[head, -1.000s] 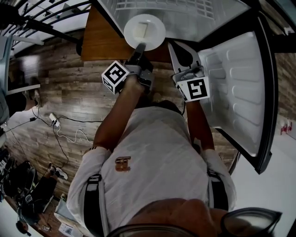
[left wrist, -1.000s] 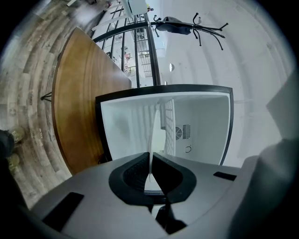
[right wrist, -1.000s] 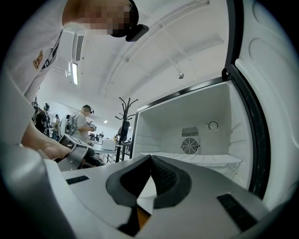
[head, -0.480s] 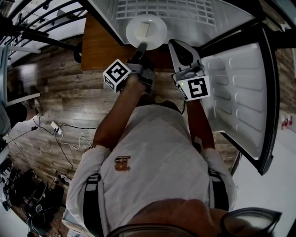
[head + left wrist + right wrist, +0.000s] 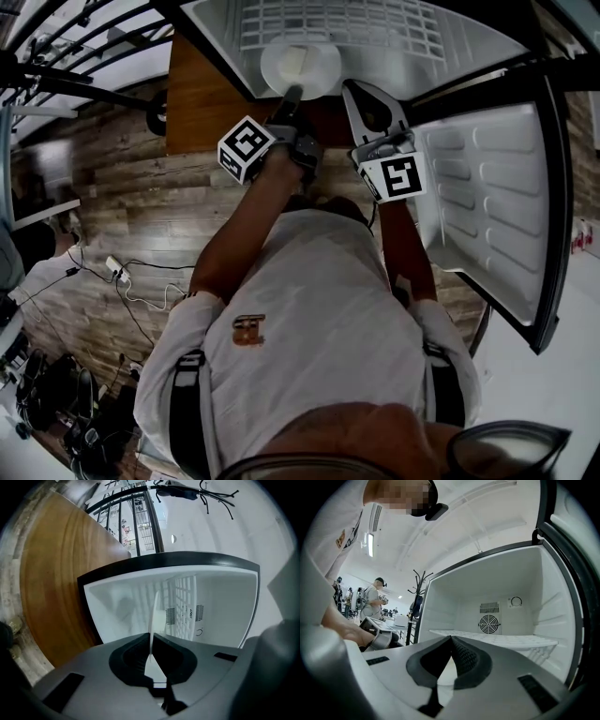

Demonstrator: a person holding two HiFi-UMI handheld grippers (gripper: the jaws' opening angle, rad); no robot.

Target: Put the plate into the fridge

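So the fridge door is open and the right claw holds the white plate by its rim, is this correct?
No, the left claw holds the white plate by its rim; the left gripper view shows it. The fridge door is open, as you say.

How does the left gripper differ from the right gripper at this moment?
The left gripper is shut on the white plate; the right gripper is shut on nothing. The left gripper is rolled onto its side; the right gripper sits upright. Both point into the open fridge.
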